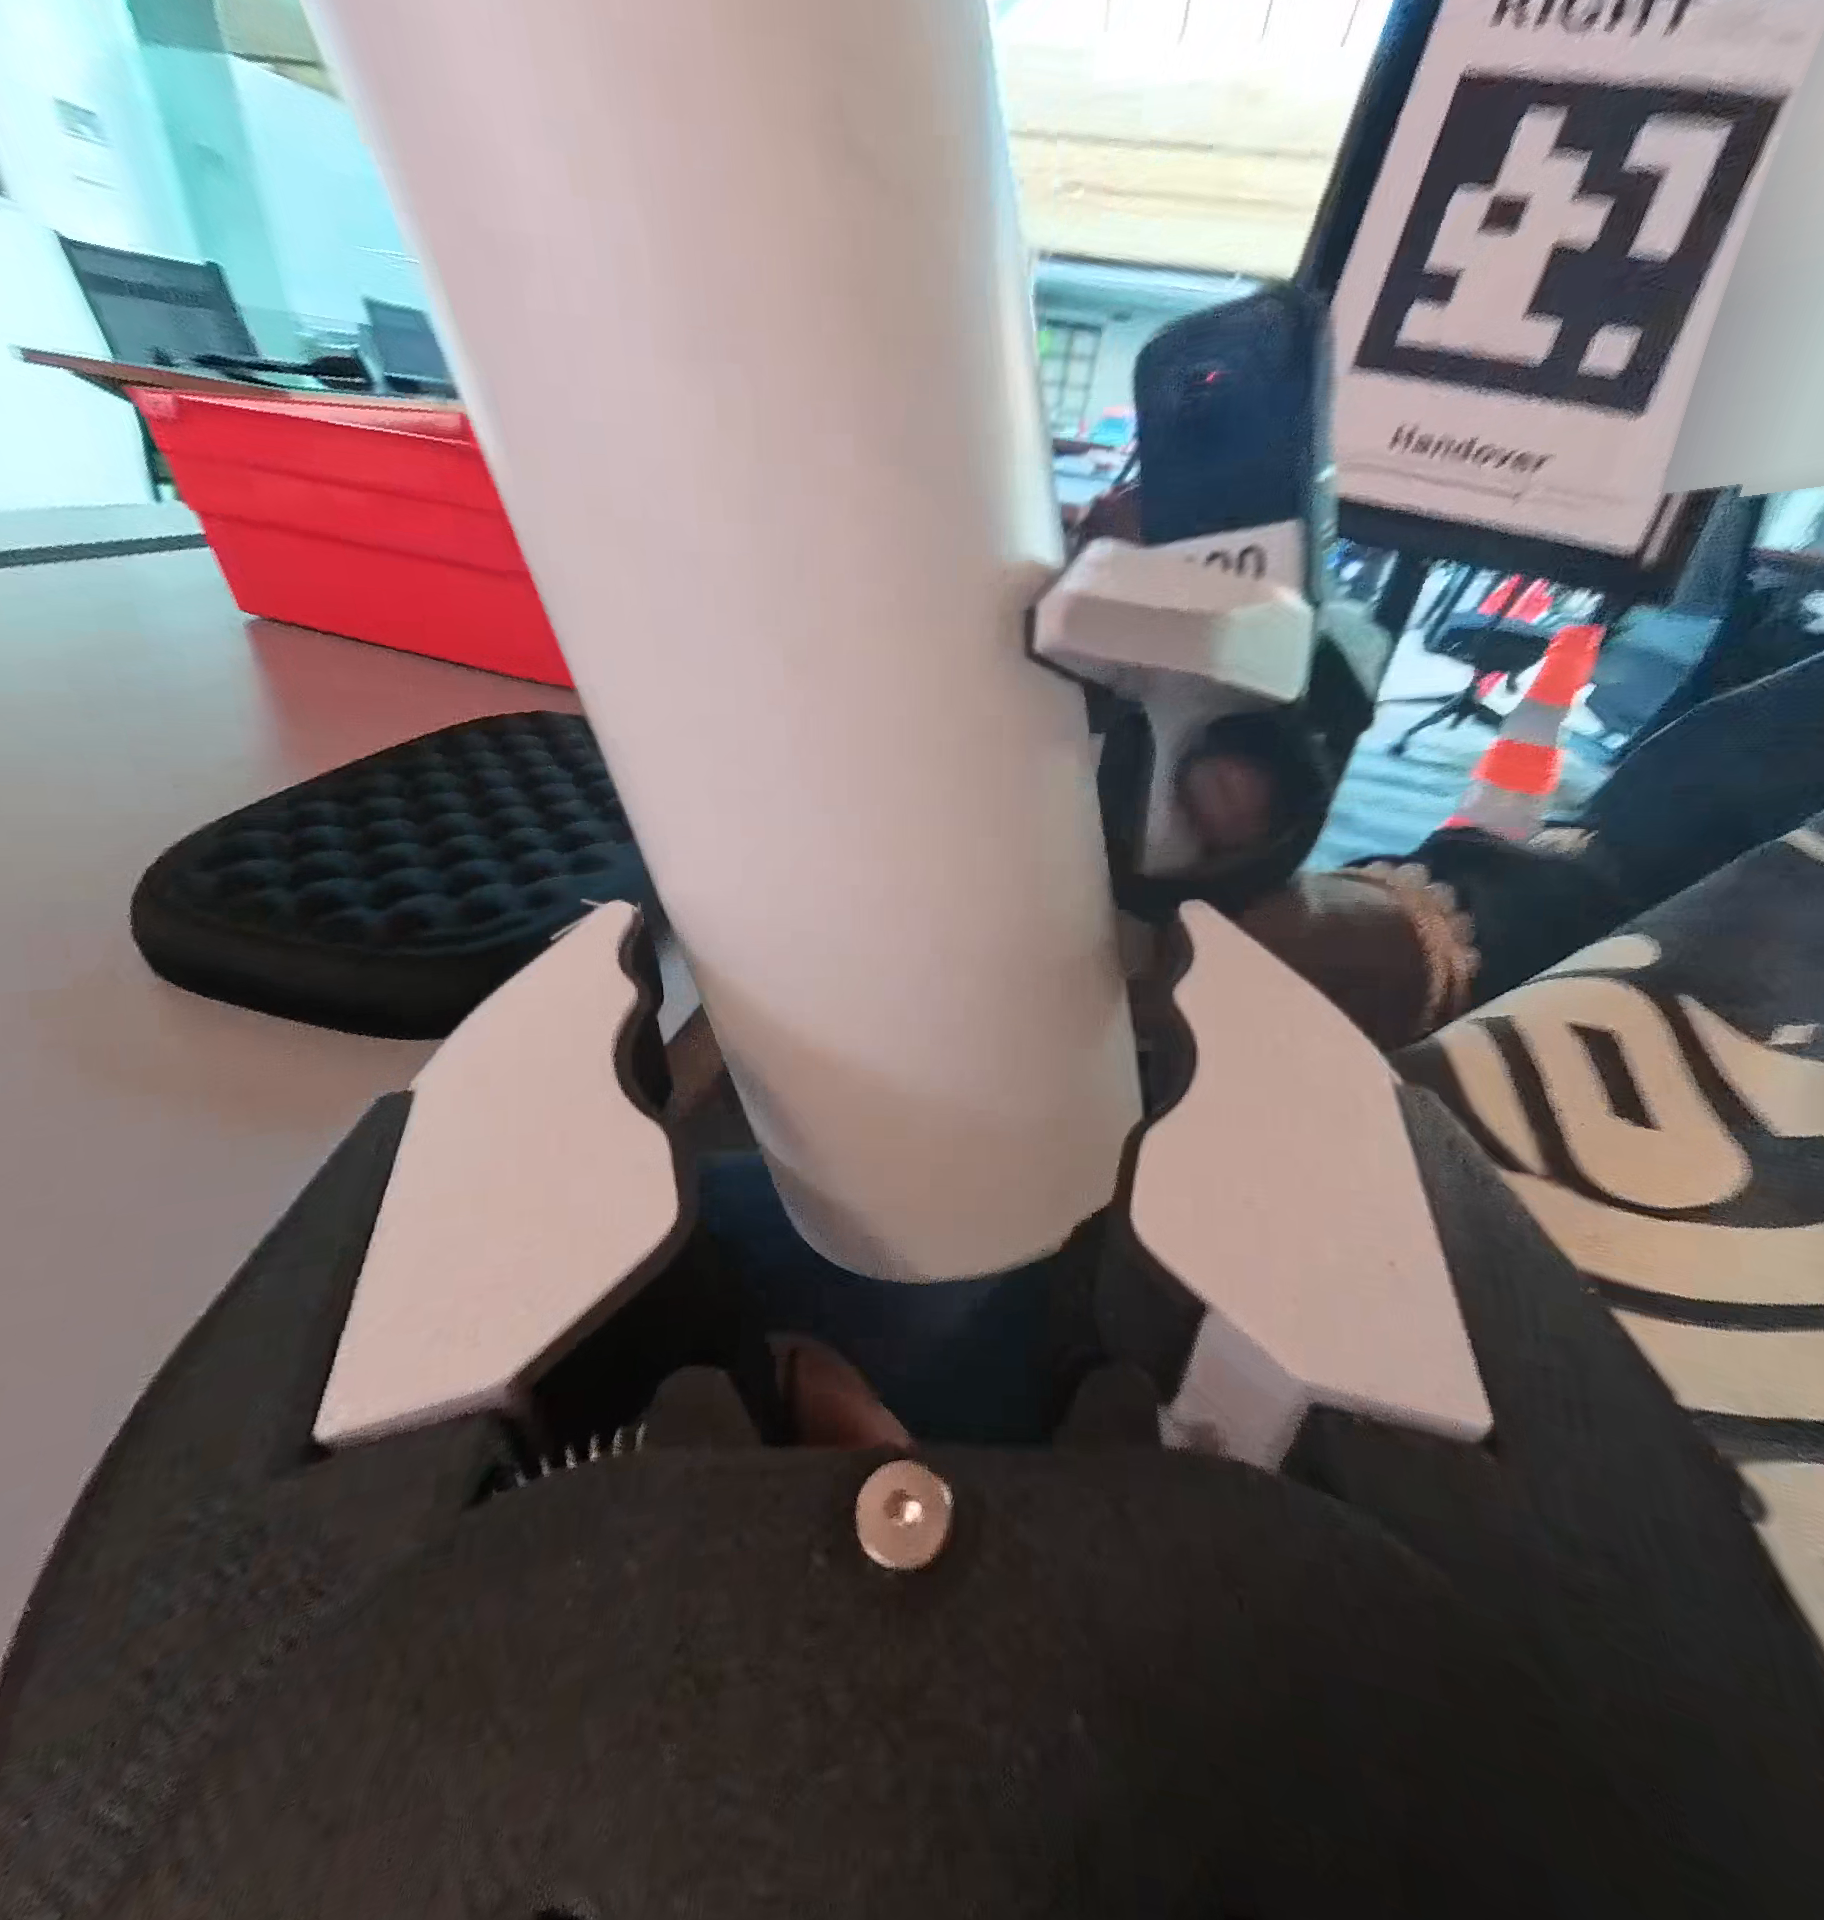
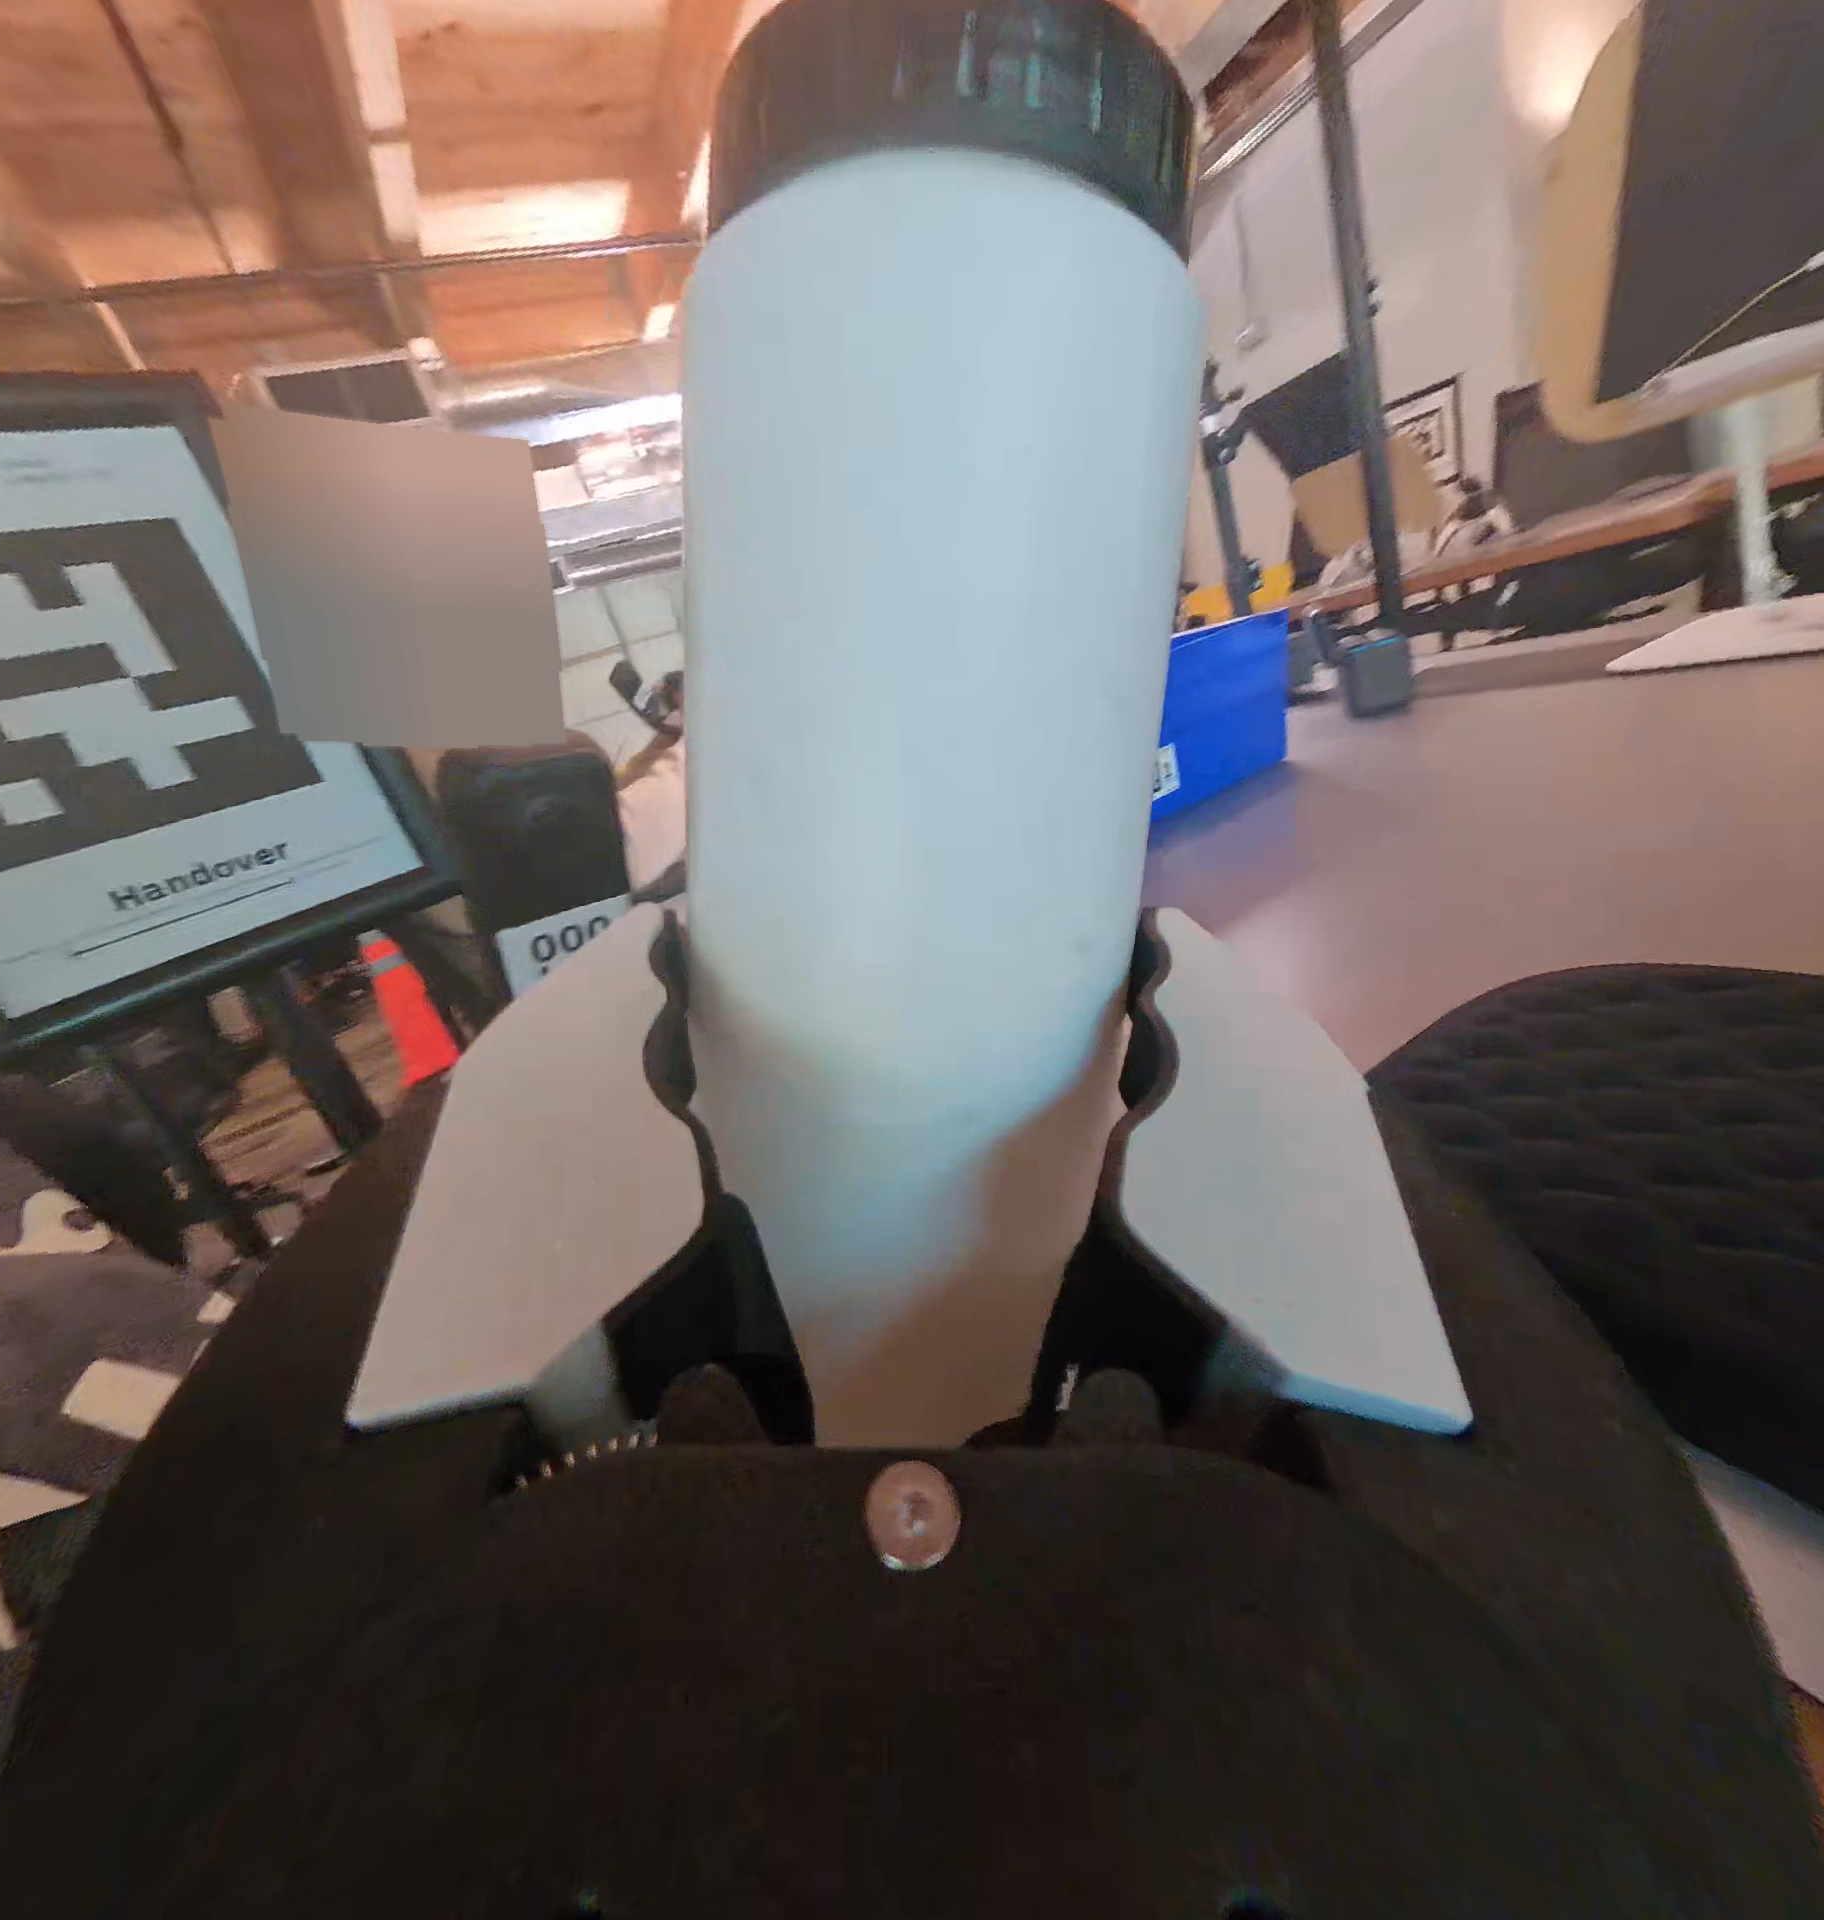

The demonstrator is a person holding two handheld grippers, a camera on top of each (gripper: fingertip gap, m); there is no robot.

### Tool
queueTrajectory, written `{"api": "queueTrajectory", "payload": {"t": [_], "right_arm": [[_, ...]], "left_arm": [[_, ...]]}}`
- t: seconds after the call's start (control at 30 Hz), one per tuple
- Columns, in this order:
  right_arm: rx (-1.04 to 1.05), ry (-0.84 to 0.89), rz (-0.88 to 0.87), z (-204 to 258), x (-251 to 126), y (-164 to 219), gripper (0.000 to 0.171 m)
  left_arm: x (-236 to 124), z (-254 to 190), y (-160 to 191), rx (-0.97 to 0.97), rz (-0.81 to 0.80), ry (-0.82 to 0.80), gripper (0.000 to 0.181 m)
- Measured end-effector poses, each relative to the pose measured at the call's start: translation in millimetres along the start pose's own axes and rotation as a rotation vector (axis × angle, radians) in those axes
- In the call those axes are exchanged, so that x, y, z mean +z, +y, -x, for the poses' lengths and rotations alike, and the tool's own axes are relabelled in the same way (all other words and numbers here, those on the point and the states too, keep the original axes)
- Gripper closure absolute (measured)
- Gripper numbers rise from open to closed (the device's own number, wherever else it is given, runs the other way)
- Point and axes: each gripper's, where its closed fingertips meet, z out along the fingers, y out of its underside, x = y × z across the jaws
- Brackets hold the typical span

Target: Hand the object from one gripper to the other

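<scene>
Both grippers' jaws around white bottle (image 1: 783, 623).

The white tumbler (image 2: 939, 644) fills the gap between both hand-held grippers' fingers, a black dimpled cushion (image 1: 399, 873) and red bin (image 1: 368, 530) block the counter (image 1: 108, 831) to the left, and bare counter lies open toward the blue bin (image 2: 1225, 707).

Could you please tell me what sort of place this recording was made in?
Probably an open-plan office or lab workspace: dark computer monitors on desks behind a red plastic bin, an exposed wooden beam ceiling, and an orange-and-white traffic cone on the floor.
</scene>
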Motion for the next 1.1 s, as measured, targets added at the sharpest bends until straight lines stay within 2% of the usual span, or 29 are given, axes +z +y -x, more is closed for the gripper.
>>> {"api": "queueTrajectory", "payload": {"t": [0.07, 0.2, 0.37, 0.5, 0.53, 0.6, 0.63, 0.7, 0.77, 0.93, 1.1], "right_arm": [[0.008, 0.009, -0.022, 4, 1, 0, 0.089], [0.023, -0.044, 0.000, 9, 2, -3, 0.088], [0.183, -0.327, -0.014, 32, -6, -13, 0.082], [0.253, -0.445, 0.099, 44, -6, 6, 0.073], [0.269, -0.469, 0.101, 49, -6, 7, 0.074], [0.276, -0.484, 0.073, 54, -6, 7, 0.087], [0.268, -0.473, 0.057, 53, -5, 7, 0.086], [0.290, -0.458, 0.071, 50, -4, 8, 0.087], [0.264, -0.373, 0.061, 38, -2, 7, 0.088], [0.052, -0.114, 0.003, 7, -1, 0, 0.087], [-0.021, -0.042, -0.058, 6, -1, -4, 0.087]], "left_arm": [[3, 0, 6, 0.050, 0.037, -0.029, 0.092], [-4, -2, -6, 0.020, -0.036, 0.003, 0.097], [-18, -18, -23, -0.136, -0.136, 0.220, 0.098], [-26, -35, -32, -0.278, -0.181, 0.412, 0.098], [-25, -38, -32, -0.300, -0.177, 0.435, 0.098], [-24, -40, -29, -0.333, -0.153, 0.462, 0.098], [-24, -40, -29, -0.338, -0.150, 0.464, 0.098], [-23, -36, -27, -0.333, -0.133, 0.438, 0.098], [-21, -22, -26, -0.287, -0.145, 0.333, 0.102], [-17, 4, -16, -0.030, -0.089, 0.060, 0.094], [-6, 3, -3, 0.154, -0.004, -0.039, 0.092]]}}
